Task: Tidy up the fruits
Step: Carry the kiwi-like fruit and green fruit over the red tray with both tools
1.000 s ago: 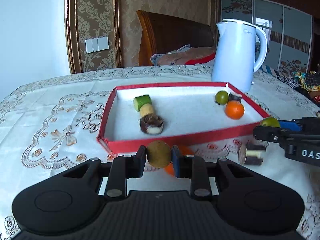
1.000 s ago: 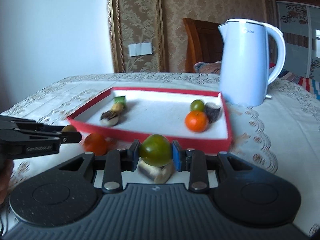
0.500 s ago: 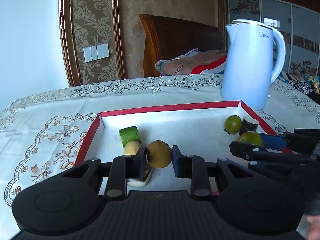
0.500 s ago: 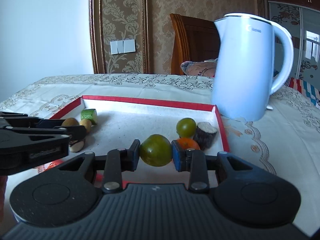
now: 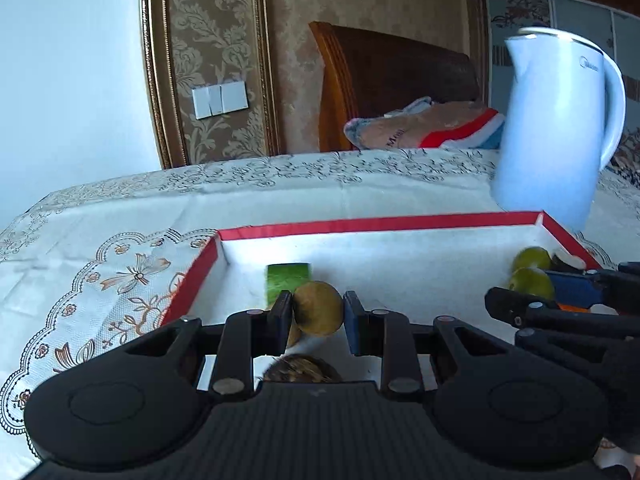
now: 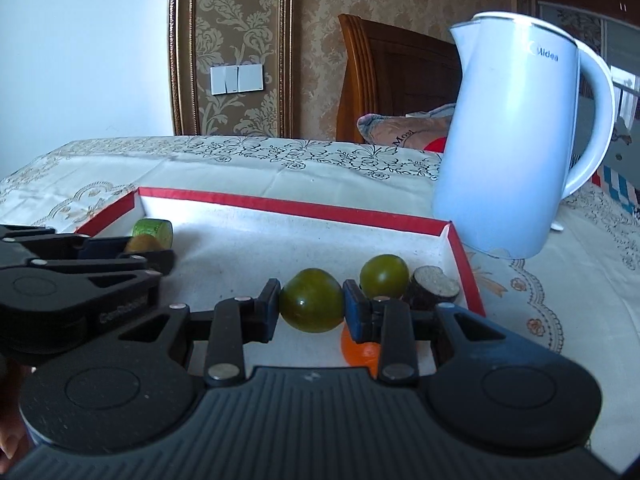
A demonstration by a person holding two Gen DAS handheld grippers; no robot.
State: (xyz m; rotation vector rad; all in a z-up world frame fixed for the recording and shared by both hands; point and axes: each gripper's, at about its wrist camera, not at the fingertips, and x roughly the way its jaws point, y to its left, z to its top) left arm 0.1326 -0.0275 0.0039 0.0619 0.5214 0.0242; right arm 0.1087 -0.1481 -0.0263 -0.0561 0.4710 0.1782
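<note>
- The brown fruit sits clamped between the pads of the left gripper, held over the near left part of the red-rimmed tray; whether it touches the tray floor cannot be told.
- The dark green fruit is gripped the same way by the right gripper, held over the near right part of the tray.
- Just beyond the brown fruit lies a green cut piece, and a dark rough item shows just under the left gripper; a yellowish piece is partly hidden behind its left finger.
- On the right side, a second green fruit and a dark cut piece rest near the right wall, with an orange fruit just below the right gripper.
- The step in hand looks like the placing one: both fruits are carried into the tray, each toward its own group.
- The next move likely calls for lowering each gripper until its fruit rests on the tray floor, then opening the jaws gently, since round fruit may roll.
- The right gripper should set down in a free spot beside the orange fruit, not on it.
- A white kettle stands on the worktop beyond the tray's far right corner.
</note>
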